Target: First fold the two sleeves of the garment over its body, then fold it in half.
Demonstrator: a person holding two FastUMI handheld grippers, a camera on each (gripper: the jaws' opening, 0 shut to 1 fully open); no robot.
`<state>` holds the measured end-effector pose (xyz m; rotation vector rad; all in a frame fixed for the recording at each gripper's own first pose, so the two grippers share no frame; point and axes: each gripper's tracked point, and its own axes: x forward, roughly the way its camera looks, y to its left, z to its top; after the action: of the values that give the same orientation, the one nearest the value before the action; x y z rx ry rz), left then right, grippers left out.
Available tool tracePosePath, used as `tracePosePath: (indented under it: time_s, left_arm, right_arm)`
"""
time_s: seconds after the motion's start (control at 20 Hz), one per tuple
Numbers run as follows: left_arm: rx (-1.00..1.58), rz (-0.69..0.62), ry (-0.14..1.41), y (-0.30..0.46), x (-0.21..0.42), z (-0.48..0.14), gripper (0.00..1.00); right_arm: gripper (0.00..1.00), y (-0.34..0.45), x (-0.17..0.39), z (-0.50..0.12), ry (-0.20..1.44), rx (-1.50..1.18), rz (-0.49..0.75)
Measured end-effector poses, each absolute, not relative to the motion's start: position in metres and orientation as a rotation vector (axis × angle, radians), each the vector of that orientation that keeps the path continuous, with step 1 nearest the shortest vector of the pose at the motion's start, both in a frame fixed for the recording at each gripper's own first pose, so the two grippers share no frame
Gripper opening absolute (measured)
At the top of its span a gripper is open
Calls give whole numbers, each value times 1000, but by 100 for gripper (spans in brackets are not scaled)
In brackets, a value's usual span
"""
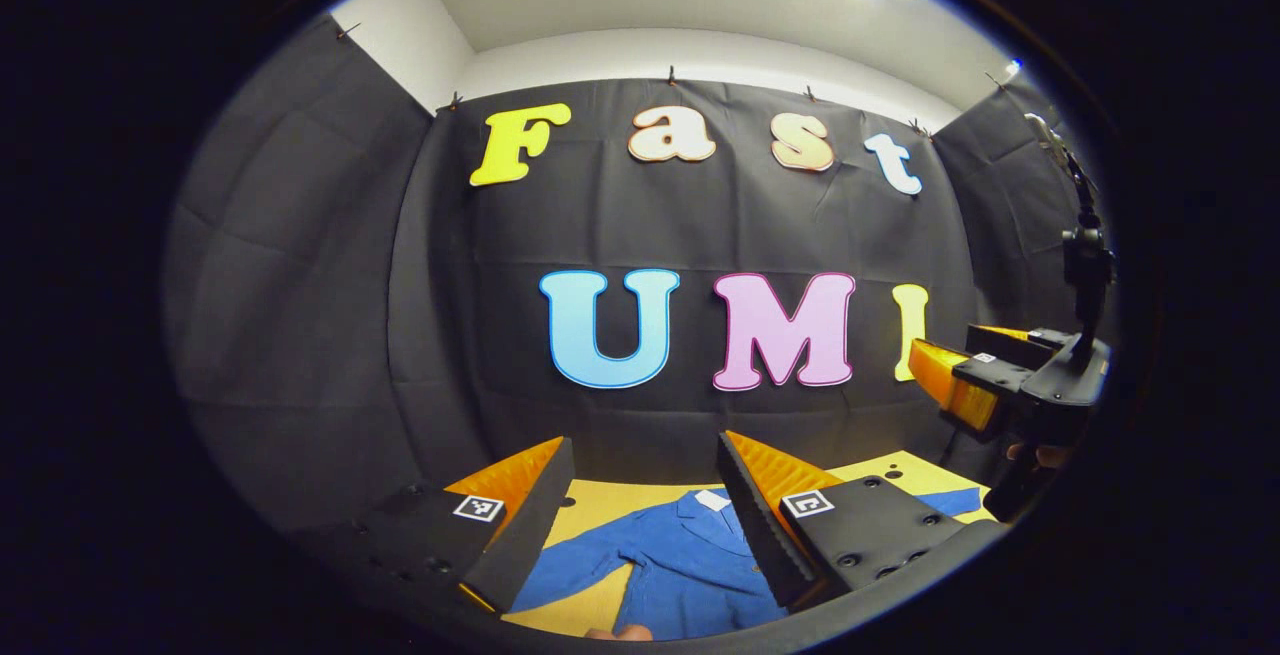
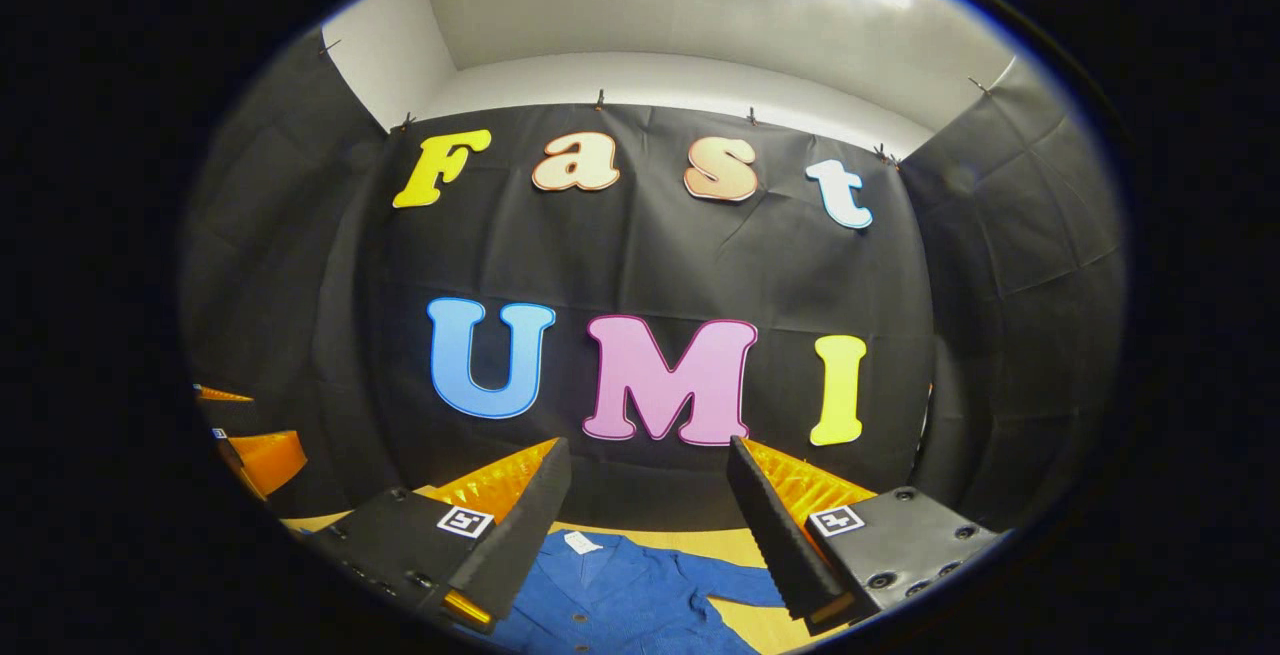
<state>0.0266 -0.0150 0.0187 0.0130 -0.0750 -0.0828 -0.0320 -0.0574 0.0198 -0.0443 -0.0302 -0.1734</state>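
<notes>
In the left gripper view the left gripper [image 1: 640,495] hangs above the yellow tabletop [image 1: 590,500] with its jaws released and wide apart, grasping nothing. Below the gap between them lies the blue long-sleeved button-front garment [image 1: 680,565], spread flat with its collar and white neck tag toward the far wall. One sleeve reaches left under the left finger, and the other passes under the right finger and shows again at the far right. In the right gripper view the right gripper [image 2: 650,505] is likewise raised with jaws released and holding nothing; the garment lies low between the fingers, one sleeve stretching right toward the right finger. Farther off at the right of the left gripper view, the right gripper is in the air, well above the tabletop.
</notes>
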Motion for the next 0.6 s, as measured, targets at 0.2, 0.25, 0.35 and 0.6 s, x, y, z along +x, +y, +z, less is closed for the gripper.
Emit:
tracePosePath:
  time_s: [0.2,0.25,0.35,0.6]
  left_arm:
    - [16,-86,-79,-9,30,22,83]
    - [12,-89,-83,-9,30,24,83]
    - [4,-99,-84,-9,29,23,83]
    - [-9,-132,-85,-14,29,16,82]
  right_arm:
    - [100,-60,-40,25,-39,-49,-192]
    - [99,-61,-43,25,-38,-51,-196]
    - [99,-65,-50,26,-30,-47,-213]
    - [98,-79,-65,27,-10,-65,-249]
